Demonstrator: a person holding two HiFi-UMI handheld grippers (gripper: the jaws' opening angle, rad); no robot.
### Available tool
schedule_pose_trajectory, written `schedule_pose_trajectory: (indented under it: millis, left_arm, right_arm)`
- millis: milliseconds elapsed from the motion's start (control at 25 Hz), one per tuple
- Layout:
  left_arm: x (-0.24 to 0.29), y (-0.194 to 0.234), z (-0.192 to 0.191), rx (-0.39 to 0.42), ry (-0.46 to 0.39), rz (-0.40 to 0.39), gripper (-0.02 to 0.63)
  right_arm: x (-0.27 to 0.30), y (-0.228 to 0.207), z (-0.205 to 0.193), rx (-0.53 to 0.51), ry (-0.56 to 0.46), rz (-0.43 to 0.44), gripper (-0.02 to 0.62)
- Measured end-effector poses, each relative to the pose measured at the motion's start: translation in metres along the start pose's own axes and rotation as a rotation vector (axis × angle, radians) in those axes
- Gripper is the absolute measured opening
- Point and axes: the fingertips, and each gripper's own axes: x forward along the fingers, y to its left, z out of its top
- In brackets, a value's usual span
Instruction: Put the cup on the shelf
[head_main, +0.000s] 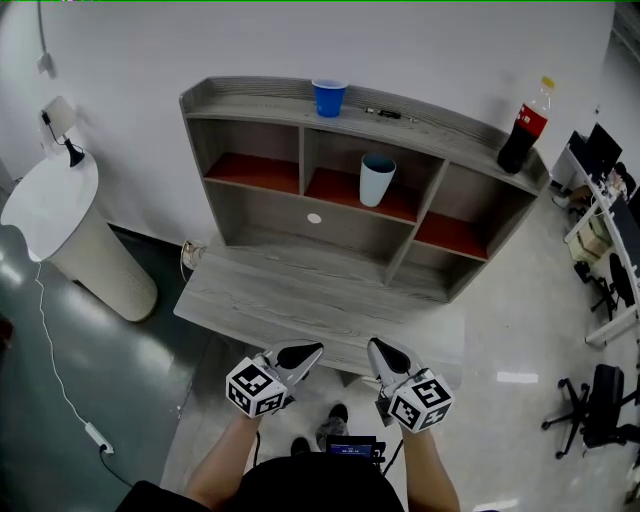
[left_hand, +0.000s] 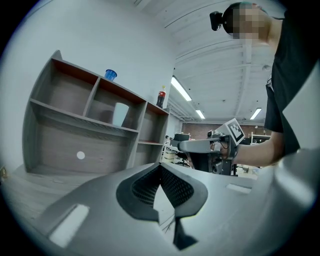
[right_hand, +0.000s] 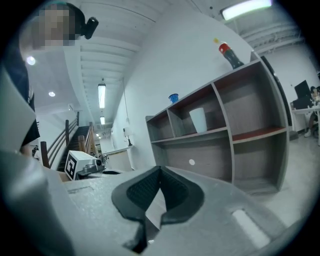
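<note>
A pale cup (head_main: 377, 180) stands upright in the middle red-floored compartment of the grey wooden shelf unit (head_main: 268, 205). The same cup (left_hand: 120, 114) shows in the left gripper view, and the cup (right_hand: 198, 120) again in the right gripper view. A blue cup (head_main: 329, 97) sits on the shelf's top board. My left gripper (head_main: 308, 353) and right gripper (head_main: 380, 350) hover side by side before the front edge of the desk board, well short of the cups. Both are shut with nothing between the jaws, as my left gripper (left_hand: 160, 167) and right gripper (right_hand: 160, 170) show in their own views.
A cola bottle (head_main: 525, 127) stands on the top board's right end. A white round stand (head_main: 62, 222) with a small lamp is at the left, a cable trailing on the floor. Office chairs (head_main: 598, 405) and a desk (head_main: 607, 235) are at the right.
</note>
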Motion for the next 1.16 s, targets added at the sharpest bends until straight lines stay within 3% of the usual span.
schedule_pose_trajectory:
  millis: [440,1160]
  left_arm:
    - [-0.011,-0.032,-0.017,0.002,0.014,-0.053,0.002]
    - [-0.014,-0.057,-0.027,0.017,0.032,-0.075,0.002]
  right_arm:
    - [-0.038,0.018,-0.018,0.004,-0.008,-0.065,-0.002]
    - [-0.063,0.029,-0.03,0.007,-0.02,-0.071,-0.002]
